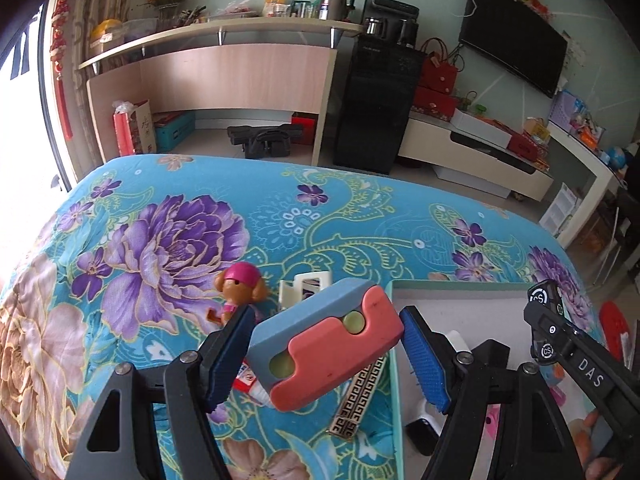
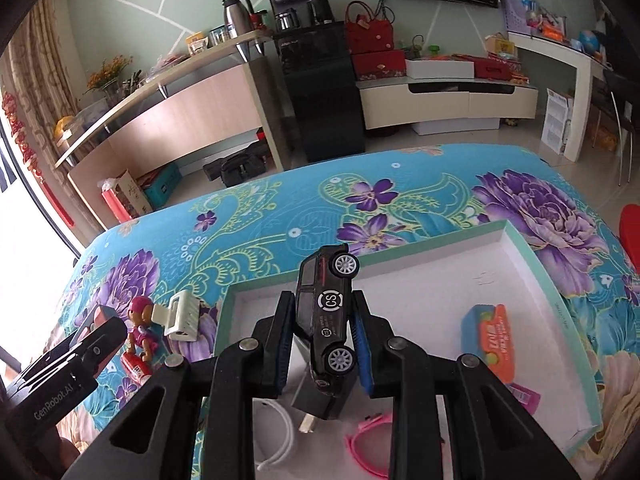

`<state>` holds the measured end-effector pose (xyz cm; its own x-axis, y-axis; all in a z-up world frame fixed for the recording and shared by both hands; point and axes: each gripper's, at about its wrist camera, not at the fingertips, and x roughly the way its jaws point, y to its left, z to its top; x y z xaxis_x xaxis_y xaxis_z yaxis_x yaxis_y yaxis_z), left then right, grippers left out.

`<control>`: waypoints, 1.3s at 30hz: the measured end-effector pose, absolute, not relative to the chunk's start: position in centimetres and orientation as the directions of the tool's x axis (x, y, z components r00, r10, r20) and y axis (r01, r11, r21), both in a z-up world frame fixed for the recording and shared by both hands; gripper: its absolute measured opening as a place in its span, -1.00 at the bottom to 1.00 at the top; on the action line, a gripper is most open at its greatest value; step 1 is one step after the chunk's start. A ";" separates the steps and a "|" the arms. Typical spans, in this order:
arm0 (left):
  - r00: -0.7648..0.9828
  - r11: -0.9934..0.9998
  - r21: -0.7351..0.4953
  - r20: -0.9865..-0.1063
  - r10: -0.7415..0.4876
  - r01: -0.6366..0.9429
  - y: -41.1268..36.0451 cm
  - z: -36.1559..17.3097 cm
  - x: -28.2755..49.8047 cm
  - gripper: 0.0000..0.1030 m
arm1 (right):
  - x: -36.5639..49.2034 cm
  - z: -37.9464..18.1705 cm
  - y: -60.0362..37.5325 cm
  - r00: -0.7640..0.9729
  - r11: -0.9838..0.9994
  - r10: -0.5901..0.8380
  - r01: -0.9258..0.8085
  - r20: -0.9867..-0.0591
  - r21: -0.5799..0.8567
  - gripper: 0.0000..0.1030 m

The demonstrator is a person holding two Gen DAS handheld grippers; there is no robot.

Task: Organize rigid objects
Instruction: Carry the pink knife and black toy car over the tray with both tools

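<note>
My left gripper [image 1: 326, 354] is shut on a blue and salmon block toy [image 1: 326, 342], held above the floral bedspread just left of the shallow white tray [image 1: 396, 292]. My right gripper [image 2: 324, 344] is shut on a black toy car [image 2: 326, 316], held nose-up over the tray's [image 2: 532, 248] left part. In the tray lie an orange and blue box [image 2: 486, 340], a dark charger [image 2: 316, 400], a white band [image 2: 276, 428] and a pink band [image 2: 368, 440]. On the bedspread sit a pink-capped dog figure [image 1: 240, 284], a cream clip [image 1: 306, 286] and a patterned strip [image 1: 356, 400].
A small red and white item [image 2: 134, 364] lies by the dog figure [image 2: 140, 320]. The bed's far edge drops to the floor. Beyond stand a wooden counter [image 1: 224, 68], a black cabinet [image 1: 376, 108] and a low TV stand [image 2: 448, 100].
</note>
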<state>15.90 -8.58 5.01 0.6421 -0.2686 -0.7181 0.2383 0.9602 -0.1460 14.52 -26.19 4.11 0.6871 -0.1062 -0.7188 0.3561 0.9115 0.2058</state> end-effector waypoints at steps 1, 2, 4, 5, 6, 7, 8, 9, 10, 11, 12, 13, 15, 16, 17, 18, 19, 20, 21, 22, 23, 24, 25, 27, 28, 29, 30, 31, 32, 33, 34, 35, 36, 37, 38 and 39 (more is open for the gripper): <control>0.640 0.956 -0.138 -0.717 -0.276 0.257 -9.4 4.9 15.8 0.49 | 14.3 4.1 -26.8 0.687 0.905 -0.111 0.368 -0.718 0.212 -0.45; 0.640 0.952 -0.132 -0.714 -0.284 0.276 -10.3 4.9 15.7 0.49 | 14.1 4.0 -27.3 0.685 0.901 -0.121 0.380 -0.718 0.211 -0.45; 0.635 0.943 -0.119 -0.712 -0.299 0.311 -11.8 4.6 15.7 0.49 | 13.7 4.0 -28.0 0.678 0.895 -0.150 0.402 -0.720 0.192 -0.45; 0.634 0.938 -0.112 -0.710 -0.306 0.328 -12.5 4.4 15.6 0.49 | 13.6 3.9 -28.4 0.674 0.893 -0.162 0.411 -0.721 0.184 -0.45; 0.632 0.933 -0.104 -0.709 -0.311 0.343 -13.2 4.3 15.6 0.49 | 13.4 3.8 -28.8 0.671 0.889 -0.170 0.420 -0.721 0.182 -0.45; 0.632 0.929 -0.096 -0.708 -0.315 0.357 -13.7 4.1 15.7 0.49 | 13.3 3.7 -29.2 0.669 0.884 -0.173 0.429 -0.722 0.186 -0.45; 0.631 0.925 -0.089 -0.706 -0.320 0.369 -14.3 3.9 15.6 0.49 | 13.3 3.5 -29.6 0.667 0.878 -0.175 0.438 -0.724 0.191 -0.45; 0.630 0.922 -0.086 -0.705 -0.325 0.378 -14.7 3.8 15.6 0.49 | 13.2 3.4 -30.0 0.663 0.873 -0.178 0.448 -0.727 0.194 -0.45; 0.628 0.919 -0.087 -0.705 -0.330 0.385 -15.1 3.6 15.7 0.49 | 13.1 3.2 -30.2 0.656 0.868 -0.187 0.459 -0.731 0.190 -0.45; 0.626 0.915 -0.093 -0.702 -0.339 0.392 -15.4 3.4 15.7 0.49 | 13.1 3.1 -30.5 0.649 0.864 -0.200 0.471 -0.734 0.180 -0.45; 0.623 0.911 -0.102 -0.699 -0.351 0.399 -15.6 3.3 15.7 0.49 | 13.0 3.0 -30.7 0.642 0.861 -0.213 0.479 -0.736 0.169 -0.45; 0.619 0.908 -0.113 -0.697 -0.362 0.404 -15.8 3.1 15.8 0.49 | 13.0 2.9 -30.8 0.638 0.860 -0.220 0.485 -0.738 0.162 -0.45; 0.612 0.900 -0.139 -0.690 -0.387 0.414 -16.1 3.0 15.8 0.49 | 13.0 2.7 -31.1 0.636 0.857 -0.221 0.488 -0.739 0.164 -0.45; 0.607 0.896 -0.147 -0.688 -0.398 0.420 -16.4 2.9 15.8 0.49 | 13.0 2.6 -31.2 0.636 0.856 -0.220 0.490 -0.740 0.166 -0.45; 0.603 0.893 -0.151 -0.688 -0.403 0.425 -16.6 2.8 15.8 0.49 | 13.0 2.5 -31.2 0.634 0.855 -0.221 0.491 -0.741 0.165 -0.45; 0.601 0.891 -0.150 -0.688 -0.406 0.429 -16.8 2.7 15.7 0.49 | 13.0 2.4 -31.3 0.630 0.855 -0.224 0.493 -0.743 0.161 -0.45; 0.601 0.889 -0.147 -0.688 -0.407 0.433 -17.0 2.7 15.7 0.49 | 13.1 2.3 -31.4 0.626 0.854 -0.227 0.496 -0.746 0.156 -0.45; 0.599 0.888 -0.147 -0.689 -0.408 0.436 -17.2 2.6 15.6 0.49 | 13.1 2.2 -31.4 0.623 0.854 -0.230 0.498 -0.748 0.152 -0.45; 0.596 0.886 -0.150 -0.690 -0.411 0.438 -17.3 2.7 15.5 0.49 | 13.1 2.2 -31.4 0.619 0.853 -0.232 0.500 -0.750 0.149 -0.45; 0.595 0.884 -0.154 -0.687 -0.417 0.441 -17.4 2.8 15.5 0.49 | 13.1 2.1 -31.5 0.617 0.852 -0.232 0.502 -0.752 0.148 -0.45; 0.595 0.882 -0.155 -0.685 -0.420 0.445 -17.4 2.8 15.4 0.49 | 13.0 2.1 -31.6 0.614 0.851 -0.235 0.504 -0.753 0.146 -0.45; 0.595 0.881 -0.153 -0.685 -0.421 0.447 -17.5 2.9 15.3 0.49 | 12.9 2.1 -31.6 0.612 0.850 -0.238 0.507 -0.755 0.143 -0.45; 0.595 0.881 -0.149 -0.686 -0.419 0.449 -17.6 2.9 15.2 0.49 | 12.8 2.2 -31.7 0.610 0.849 -0.243 0.510 -0.754 0.140 -0.45; 0.591 0.882 -0.146 -0.692 -0.416 0.449 -17.8 2.7 15.2 0.49 | 12.6 2.2 -31.9 0.610 0.846 -0.243 0.514 -0.754 0.143 -0.45; 0.588 0.882 -0.148 -0.694 -0.415 0.448 -17.8 2.6 15.3 0.49 | 12.6 2.2 -32.0 0.608 0.846 -0.238 0.513 -0.757 0.146 -0.45; 0.586 0.882 -0.150 -0.696 -0.414 0.446 -17.8 2.5 15.4 0.49 | 12.6 2.1 -32.0 0.604 0.846 -0.235 0.512 -0.762 0.145 -0.44; 0.587 0.883 -0.149 -0.697 -0.413 0.444 -17.8 2.4 15.4 0.49 | 12.7 2.0 -32.0 0.599 0.848 -0.232 0.510 -0.766 0.142 -0.45; 0.588 0.885 -0.148 -0.697 -0.411 0.442 -17.7 2.4 15.5 0.49 | 12.8 1.9 -31.9 0.595 0.851 -0.231 0.508 -0.770 0.137 -0.44; 0.590 0.886 -0.148 -0.696 -0.409 0.440 -17.7 2.3 15.5 0.49 | 12.9 1.8 -31.8 0.592 0.853 -0.228 0.505 -0.773 0.135 -0.44; 0.590 0.887 -0.149 -0.697 -0.407 0.437 -17.6 2.2 15.6 0.49 | 12.9 1.7 -31.8 0.589 0.854 -0.224 0.502 -0.777 0.134 -0.44; 0.589 0.889 -0.152 -0.699 -0.406 0.433 -17.6 2.1 15.7 0.49 | 13.0 1.6 -31.7 0.586 0.856 -0.220 0.500 -0.780 0.134 -0.44; 0.585 0.890 -0.155 -0.702 -0.405 0.429 -17.5 1.9 15.8 0.49 | 13.1 1.4 -31.6 0.582 0.857 -0.216 0.498 -0.784 0.133 -0.44; 0.581 0.890 -0.160 -0.706 -0.405 0.426 -17.4 1.7 15.9 0.49 | 13.2 1.2 -31.6 0.575 0.858 -0.212 0.497 -0.790 0.131 -0.44; 0.576 0.891 -0.165 -0.710 -0.405 0.423 -17.4 1.5 16.0 0.49 | 13.2 1.0 -31.6 0.568 0.857 -0.210 0.498 -0.796 0.129 -0.44; 0.573 0.892 -0.168 -0.713 -0.404 0.420 -17.3 1.4 16.1 0.49 | 13.3 0.9 -31.5 0.562 0.857 -0.209 0.499 -0.800 0.127 -0.44; 0.573 0.893 -0.170 -0.714 -0.403 0.416 -17.3 1.4 16.1 0.49 | 13.3 0.8 -31.5 0.559 0.857 -0.206 0.500 -0.803 0.128 -0.44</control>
